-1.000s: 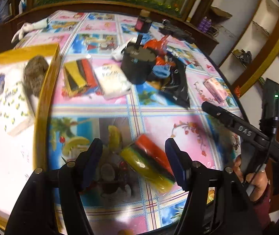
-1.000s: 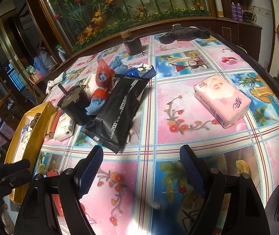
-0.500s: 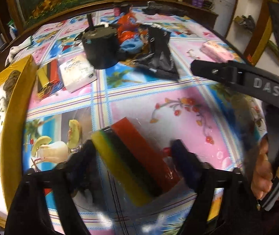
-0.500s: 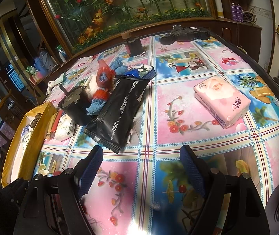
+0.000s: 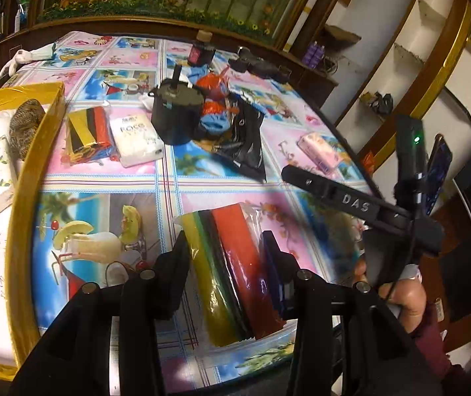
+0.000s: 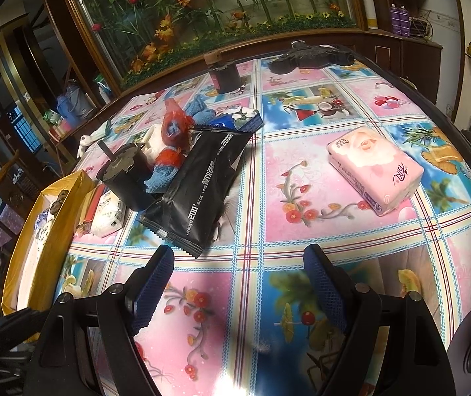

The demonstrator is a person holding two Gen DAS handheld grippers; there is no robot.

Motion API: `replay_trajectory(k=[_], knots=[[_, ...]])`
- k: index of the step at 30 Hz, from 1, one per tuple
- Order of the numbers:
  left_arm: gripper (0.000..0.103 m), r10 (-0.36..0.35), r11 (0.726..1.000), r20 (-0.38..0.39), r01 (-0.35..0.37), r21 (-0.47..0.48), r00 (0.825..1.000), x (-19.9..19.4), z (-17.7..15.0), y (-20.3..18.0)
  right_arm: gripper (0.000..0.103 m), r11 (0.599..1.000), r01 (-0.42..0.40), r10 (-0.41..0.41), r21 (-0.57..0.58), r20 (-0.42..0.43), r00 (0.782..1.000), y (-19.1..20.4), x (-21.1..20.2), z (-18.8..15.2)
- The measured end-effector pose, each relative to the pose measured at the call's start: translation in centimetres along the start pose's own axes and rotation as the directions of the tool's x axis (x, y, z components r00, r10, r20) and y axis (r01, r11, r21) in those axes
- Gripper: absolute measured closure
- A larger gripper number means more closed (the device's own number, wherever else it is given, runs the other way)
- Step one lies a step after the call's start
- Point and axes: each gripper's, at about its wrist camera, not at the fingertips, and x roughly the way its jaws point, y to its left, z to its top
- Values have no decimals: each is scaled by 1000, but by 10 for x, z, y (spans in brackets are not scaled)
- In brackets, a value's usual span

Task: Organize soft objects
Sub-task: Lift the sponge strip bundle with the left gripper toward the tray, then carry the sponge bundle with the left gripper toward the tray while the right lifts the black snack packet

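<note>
- While its jaws were closing, the left gripper (image 5: 225, 260) was clamped on the striped sponge pack (image 5: 232, 264) between them.
- The right gripper (image 6: 238, 283) was held open and empty, the pink tissue pack (image 6: 376, 168) and black pouch (image 6: 202, 181) lying unsorted beyond it.
- Some items were already placed in the yellow tray (image 5: 27, 178).

Yellow, black and red striped pack (image 5: 232, 270); pink tissue pack (image 6: 376, 168); yellow box (image 5: 24, 178)

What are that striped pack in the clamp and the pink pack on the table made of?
The striped pack looks like soft cloths or sponges in clear, glossy plastic wrap, judging by the glare. The pink pack seems to be tissues in printed plastic film with a slight sheen.
</note>
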Motion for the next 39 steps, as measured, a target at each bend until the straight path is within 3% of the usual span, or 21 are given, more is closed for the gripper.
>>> replay_trajectory(k=[10, 16, 22, 30, 32, 34, 39], knots=[[64, -21, 999, 92, 25, -46, 996, -36, 2, 18, 22, 1000, -9, 9, -5, 16, 1000, 0, -4, 0], [64, -45, 996, 131, 55, -68, 990, -51, 3, 33, 22, 982, -151, 149, 110, 27, 989, -21, -22, 11], [64, -70, 992, 130, 83, -91, 989, -50, 1, 47, 22, 985, -114, 117, 129, -15, 993, -14, -9, 38], [63, -54, 990, 153, 73, -121, 987, -64, 0, 68, 26, 995, -10, 20, 94, -105, 994, 27, 50, 69], [63, -48, 989, 158, 68, -128, 986, -67, 1, 72, 37, 996, 21, -10, 81, -137, 991, 33, 64, 69], [63, -43, 989, 159, 65, -134, 986, -69, 0, 76, 62, 996, 26, -12, 84, -166, 986, 35, 74, 66], [63, -41, 988, 158, 63, -139, 987, -68, 0, 75, 73, 996, 2, 9, 86, -129, 992, 35, 64, 61]])
